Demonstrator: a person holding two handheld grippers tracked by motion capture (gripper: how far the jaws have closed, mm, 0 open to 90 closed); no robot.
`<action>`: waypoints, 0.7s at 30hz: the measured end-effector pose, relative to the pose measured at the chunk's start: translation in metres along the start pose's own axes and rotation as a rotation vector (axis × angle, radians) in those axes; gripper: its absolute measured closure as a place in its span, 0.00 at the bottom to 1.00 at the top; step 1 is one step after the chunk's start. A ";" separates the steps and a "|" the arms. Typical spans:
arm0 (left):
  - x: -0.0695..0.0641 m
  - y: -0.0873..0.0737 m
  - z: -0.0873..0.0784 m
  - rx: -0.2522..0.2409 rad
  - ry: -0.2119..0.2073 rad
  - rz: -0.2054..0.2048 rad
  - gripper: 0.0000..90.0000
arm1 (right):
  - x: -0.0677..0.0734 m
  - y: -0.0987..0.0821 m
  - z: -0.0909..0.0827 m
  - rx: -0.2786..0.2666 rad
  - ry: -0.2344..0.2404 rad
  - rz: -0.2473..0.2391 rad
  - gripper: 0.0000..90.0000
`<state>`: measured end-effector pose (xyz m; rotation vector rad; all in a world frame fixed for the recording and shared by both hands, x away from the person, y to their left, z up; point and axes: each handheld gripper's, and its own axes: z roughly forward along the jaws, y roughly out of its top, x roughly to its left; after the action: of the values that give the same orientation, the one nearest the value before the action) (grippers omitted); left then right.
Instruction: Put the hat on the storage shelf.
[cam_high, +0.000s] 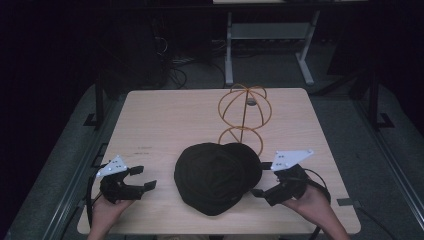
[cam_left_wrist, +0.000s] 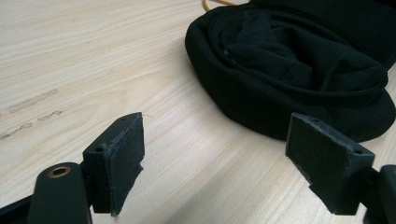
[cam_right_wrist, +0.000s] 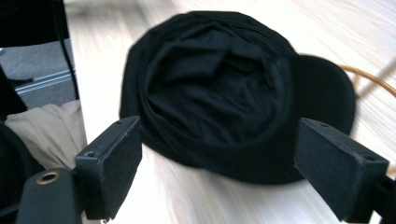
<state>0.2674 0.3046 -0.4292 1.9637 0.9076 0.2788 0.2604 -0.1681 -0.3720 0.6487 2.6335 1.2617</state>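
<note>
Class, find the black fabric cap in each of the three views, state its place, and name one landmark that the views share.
High view: the black fabric cap lies at centre bottom, between the grippers.
Left gripper view: upper right, beyond the open jaws.
Right gripper view: centre, opening upward.
Shared landmark: the orange wire stand behind the cap, a sliver of it at each gripper view's edge.

A pale wooden table (cam_high: 165, 115) stands on a grey floor (cam_high: 350, 135). Behind it a white-legged table frame (cam_high: 270, 45) rises into near darkness, with what may be loose cables (cam_high: 172, 70) (hard to make out) on the floor beside it.
</note>
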 end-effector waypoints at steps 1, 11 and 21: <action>0.001 0.000 0.000 0.000 -0.005 -0.002 0.21 | 0.001 0.004 0.004 0.008 0.008 -0.009 0.19; 0.000 -0.001 0.003 0.012 -0.010 0.005 0.21 | 0.020 0.037 0.051 0.075 0.085 -0.104 0.31; 0.001 -0.001 0.004 0.012 -0.014 0.004 0.21 | 0.034 0.046 0.089 0.160 0.147 -0.160 0.50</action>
<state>0.2699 0.3030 -0.4320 1.9762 0.8989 0.2623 0.2724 -0.0645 -0.3918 0.3696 2.8617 1.1027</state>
